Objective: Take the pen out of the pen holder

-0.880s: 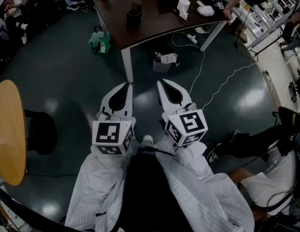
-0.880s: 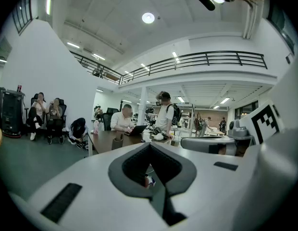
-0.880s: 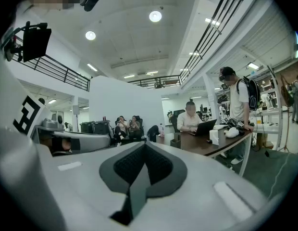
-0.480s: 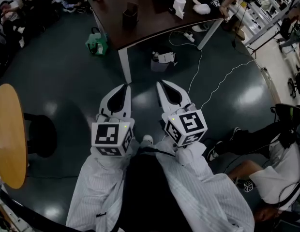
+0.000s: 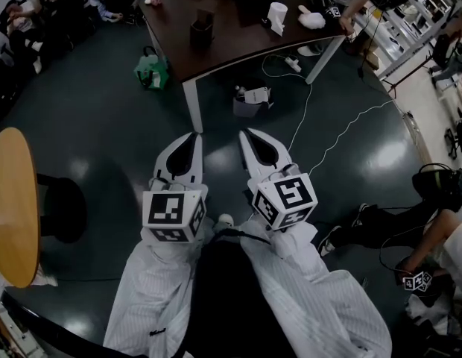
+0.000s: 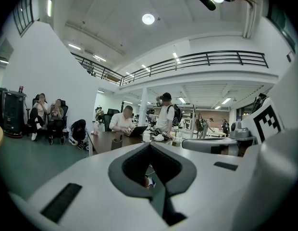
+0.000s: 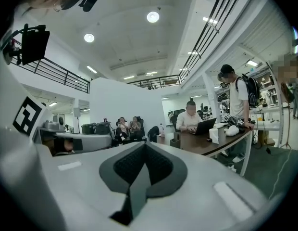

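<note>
Left gripper [image 5: 192,136] and right gripper [image 5: 246,134] side by side over the dark floor [image 5: 104,125], both sets of jaws pressed together and empty, dark pen holder [image 5: 201,32] upright on the brown table [image 5: 238,47] well ahead of them, pen too small to make out

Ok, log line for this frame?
task: not begun | left gripper: shut, empty | right gripper: shut, empty | pen holder: on table, far ahead

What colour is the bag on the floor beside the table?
The bag is green, clearest in the head view.
</note>
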`<state>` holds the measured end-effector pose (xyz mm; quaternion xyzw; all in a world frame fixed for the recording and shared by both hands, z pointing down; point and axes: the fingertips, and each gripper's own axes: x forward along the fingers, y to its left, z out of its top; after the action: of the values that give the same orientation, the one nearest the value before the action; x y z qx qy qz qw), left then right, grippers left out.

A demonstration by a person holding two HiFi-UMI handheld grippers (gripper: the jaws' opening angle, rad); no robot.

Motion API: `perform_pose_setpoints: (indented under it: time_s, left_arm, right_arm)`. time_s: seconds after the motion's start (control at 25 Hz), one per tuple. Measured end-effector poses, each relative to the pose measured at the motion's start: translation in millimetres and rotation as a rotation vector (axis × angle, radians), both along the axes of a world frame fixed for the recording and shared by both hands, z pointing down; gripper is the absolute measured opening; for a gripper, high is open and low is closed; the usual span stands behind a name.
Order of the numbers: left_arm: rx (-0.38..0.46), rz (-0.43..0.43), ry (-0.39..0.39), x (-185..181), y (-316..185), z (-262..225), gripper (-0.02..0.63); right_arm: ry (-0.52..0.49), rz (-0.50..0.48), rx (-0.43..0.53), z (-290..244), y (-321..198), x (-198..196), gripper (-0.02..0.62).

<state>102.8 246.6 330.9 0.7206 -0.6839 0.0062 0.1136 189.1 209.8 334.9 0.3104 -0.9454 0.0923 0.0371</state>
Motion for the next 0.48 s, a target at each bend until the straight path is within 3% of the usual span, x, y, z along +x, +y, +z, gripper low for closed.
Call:
perform_pose_setpoints:
  time_s: [0.24,0.48]
  left_arm:
    - [-0.013,-0.028,-0.003,1.4,-8.1,1.8,0.003]
    - [-0.039,-0.031,-0.001,-31.8,-34.9,15.3,0.003]
  right_arm:
    - [-0.004,-0.032,-0.017,2.4,-11.9,-2.6,0.002]
    - [0.007,-0.029,-0.040,15.7,-42.1,-33.4,0.002]
